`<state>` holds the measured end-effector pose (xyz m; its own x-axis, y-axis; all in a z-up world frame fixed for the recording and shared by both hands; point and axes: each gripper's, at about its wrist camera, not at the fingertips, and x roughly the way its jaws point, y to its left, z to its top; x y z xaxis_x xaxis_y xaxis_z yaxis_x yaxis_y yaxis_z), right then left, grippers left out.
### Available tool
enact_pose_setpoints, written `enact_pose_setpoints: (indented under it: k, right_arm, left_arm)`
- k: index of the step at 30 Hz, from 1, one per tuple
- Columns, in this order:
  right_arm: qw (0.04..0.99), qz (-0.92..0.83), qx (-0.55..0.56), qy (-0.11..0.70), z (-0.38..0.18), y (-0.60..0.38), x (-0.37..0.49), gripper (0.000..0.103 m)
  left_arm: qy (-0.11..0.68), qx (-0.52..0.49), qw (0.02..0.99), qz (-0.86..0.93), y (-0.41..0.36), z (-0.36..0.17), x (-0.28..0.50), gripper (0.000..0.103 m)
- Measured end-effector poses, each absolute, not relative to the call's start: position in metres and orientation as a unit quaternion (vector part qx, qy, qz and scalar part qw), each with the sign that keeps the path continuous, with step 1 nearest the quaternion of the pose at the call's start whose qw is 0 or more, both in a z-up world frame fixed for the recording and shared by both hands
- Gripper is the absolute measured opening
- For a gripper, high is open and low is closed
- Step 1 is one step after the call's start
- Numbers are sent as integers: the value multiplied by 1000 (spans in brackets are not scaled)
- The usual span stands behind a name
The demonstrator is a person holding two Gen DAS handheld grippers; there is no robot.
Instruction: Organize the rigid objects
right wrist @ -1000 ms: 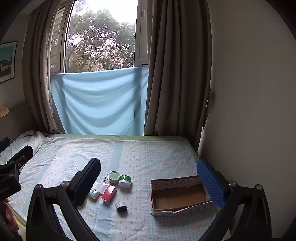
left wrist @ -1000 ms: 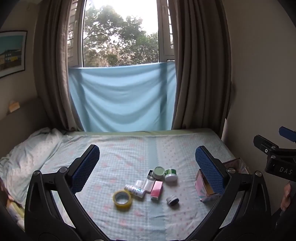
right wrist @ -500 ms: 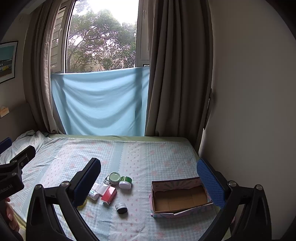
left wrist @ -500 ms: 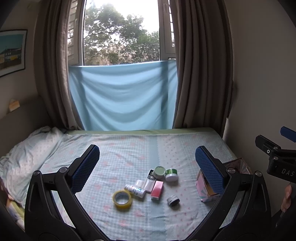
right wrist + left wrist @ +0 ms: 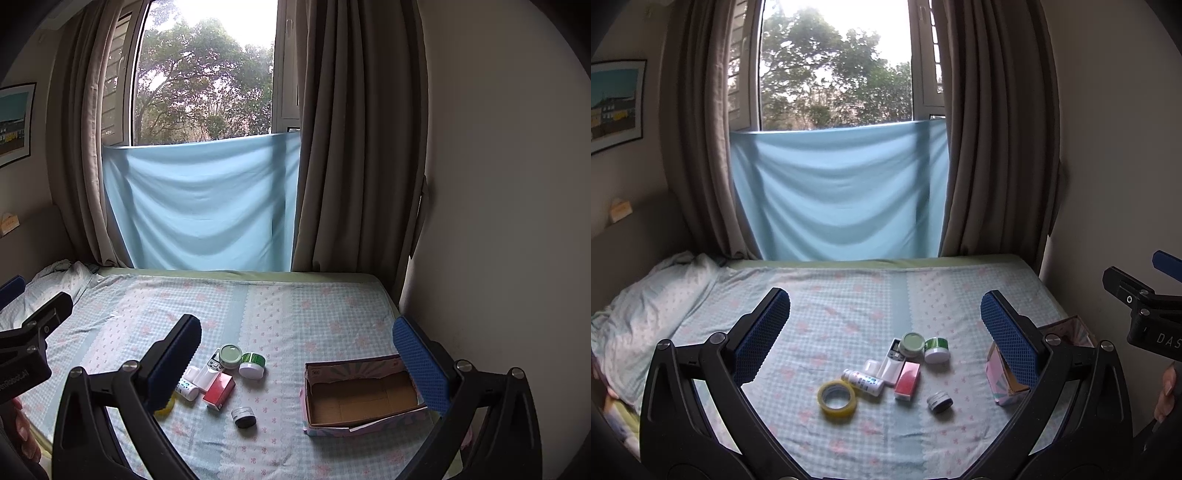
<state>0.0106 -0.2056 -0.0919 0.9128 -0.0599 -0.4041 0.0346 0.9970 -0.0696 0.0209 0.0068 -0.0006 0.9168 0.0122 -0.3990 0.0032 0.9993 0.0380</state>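
Almost nothing is being changed since a second ago: the bed (image 5: 295, 306) is being viewed slightly nearer. The empty cardboard box (image 5: 360, 397) is lying near the right edge; the clustered tape roll (image 5: 837, 400), red box (image 5: 219, 395) and jars (image 5: 925, 347) are being left untouched. The left tool (image 5: 884, 325) and right tool (image 5: 297, 345) are being held wide, empty.

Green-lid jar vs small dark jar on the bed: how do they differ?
The green-lid jar is larger and pale; the small dark jar is black with a grey lid. The green-lid jar sits in the cluster, touching the remote; the small dark jar lies apart, nearer the box. Both are round, closed and ungrasped.
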Motion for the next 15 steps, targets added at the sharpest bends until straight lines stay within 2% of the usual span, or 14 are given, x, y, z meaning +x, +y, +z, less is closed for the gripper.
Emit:
enact_pose_setpoints:
  k: [15]
  right_arm:
    - [978,-23,-31,205,-91,-205,14,103]
  left_arm:
    - [190,28,981,18,8,-1,26,103]
